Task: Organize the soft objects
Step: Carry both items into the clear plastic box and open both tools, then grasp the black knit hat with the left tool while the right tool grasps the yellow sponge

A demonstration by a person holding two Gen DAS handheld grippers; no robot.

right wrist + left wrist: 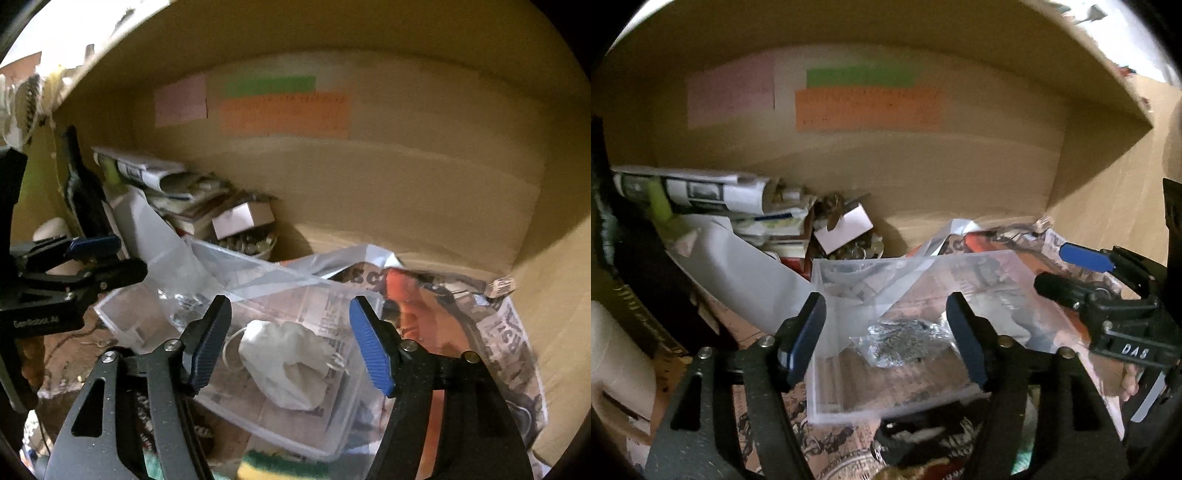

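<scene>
A clear plastic box (827,398) lies on newspaper inside a wooden shelf, and it also shows in the right wrist view (343,439). In it lie a crinkled clear bag of grey stuff (903,341) and a white soft pouch with loops (286,363). My left gripper (888,338) is open over the box, astride the grey bag, empty. My right gripper (290,338) is open over the white pouch, empty. Each gripper shows in the other's view, the right one (1067,271) and the left one (110,258).
Newspaper (513,332) lines the shelf floor. Rolled papers (701,190), a white jug (738,273), small boxes and a bowl of coins (857,251) crowd the back left. A dark book (639,280) stands at left. Coloured paper notes (868,109) hang on the back wall.
</scene>
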